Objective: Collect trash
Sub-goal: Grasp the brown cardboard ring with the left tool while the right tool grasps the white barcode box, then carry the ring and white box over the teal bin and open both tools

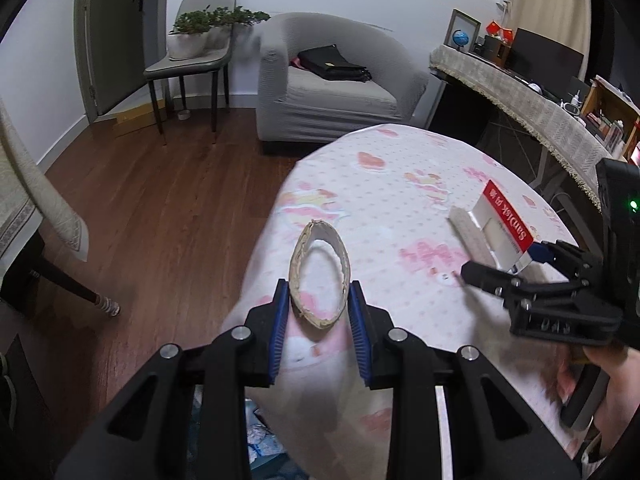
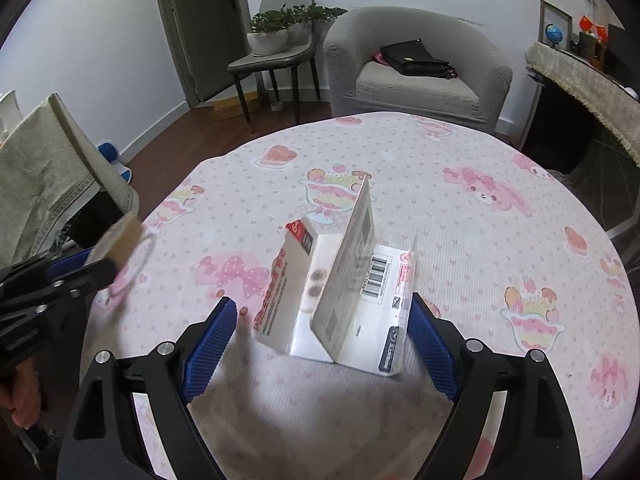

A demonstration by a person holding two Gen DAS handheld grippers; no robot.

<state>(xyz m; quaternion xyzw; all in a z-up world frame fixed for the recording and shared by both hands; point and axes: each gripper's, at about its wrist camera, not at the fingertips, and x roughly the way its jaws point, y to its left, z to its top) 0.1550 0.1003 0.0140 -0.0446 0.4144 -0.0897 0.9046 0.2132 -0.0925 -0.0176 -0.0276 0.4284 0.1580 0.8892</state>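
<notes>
Cardboard ring sits pinched in the left gripper; wide-open right gripper straddles the packaging.

One cardboard ring, one opened package, two tongs, one armchair

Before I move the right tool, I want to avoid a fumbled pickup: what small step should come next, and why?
Probably ease the right tool a little further forward, then close it. Its jaws stand open around the opened card package, pads beside both edges but not yet pressing. The left tool is already shut on the cardboard tape ring, so the package is the piece left on the table.
</notes>
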